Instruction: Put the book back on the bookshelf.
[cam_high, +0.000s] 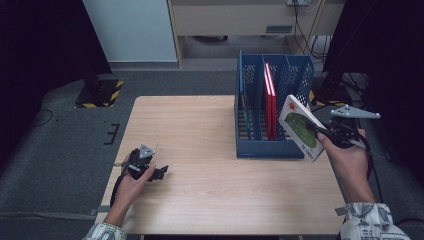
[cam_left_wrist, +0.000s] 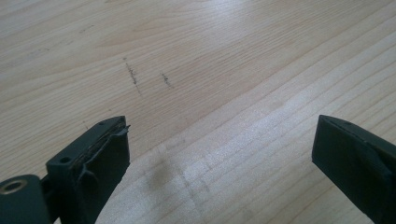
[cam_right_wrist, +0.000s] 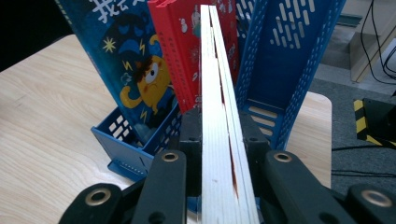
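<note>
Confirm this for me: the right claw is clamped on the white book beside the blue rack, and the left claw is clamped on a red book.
The left claw holds nothing: the left gripper view shows its jaws wide apart over bare table. The rest stands: the right claw is clamped on the white book beside the blue rack.

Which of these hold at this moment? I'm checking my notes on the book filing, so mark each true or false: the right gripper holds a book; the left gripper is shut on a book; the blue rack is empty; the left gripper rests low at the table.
1. The right gripper holds a white book: true, its fingers clamp the book's edge.
2. The left gripper is shut on a book: false, it is open with bare table between the fingers.
3. The blue rack is empty: false, a red book and a blue book stand in it.
4. The left gripper rests low at the table: true.
</note>
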